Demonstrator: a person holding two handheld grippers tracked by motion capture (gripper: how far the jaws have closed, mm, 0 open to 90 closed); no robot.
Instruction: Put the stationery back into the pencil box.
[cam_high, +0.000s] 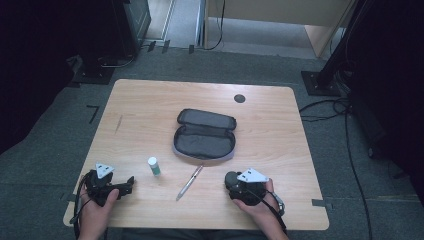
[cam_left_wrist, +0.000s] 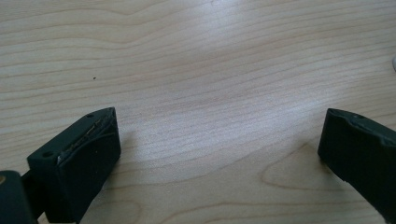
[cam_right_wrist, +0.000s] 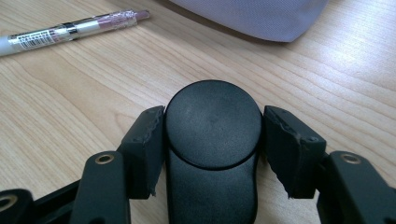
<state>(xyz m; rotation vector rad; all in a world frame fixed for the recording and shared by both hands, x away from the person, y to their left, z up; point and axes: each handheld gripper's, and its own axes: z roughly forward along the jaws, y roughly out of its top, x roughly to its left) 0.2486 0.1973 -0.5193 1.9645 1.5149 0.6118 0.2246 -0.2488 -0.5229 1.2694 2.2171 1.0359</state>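
The black round-ended object (cam_right_wrist: 212, 140) sits between the jaws of my right tongs (cam_right_wrist: 212, 123), low on the worktop (cam_right_wrist: 70, 107) near my edge and to the right; in the right gripper view both pads flank its domed end, the left one touching its side and the right one touching or a hair off, so I judge the pinch as made or all but made; what the object is I cannot say for sure, perhaps a small case or a stapler-like body. From above, the same right tongs (cam_high: 231, 181) cover most of it, with only its rounded end peeking out at their left. I take the step in hand to be the grasp itself; the next move calls for a firm squeeze across that smooth curved shell, which could slip, then a straight lift and a carry towards the open pencil case (cam_high: 205, 136) lying beyond it in the middle of the worktop. A pen (cam_high: 190, 182) lies just to the left of the object, slanting towards the case, well clear of the pads; a small white bottle with a green base (cam_high: 154, 165) stands further left. My left tongs (cam_high: 131, 181) rest near the left edge with jaws spread wide, nothing but bare wood between them, well apart from all 3 loose things.
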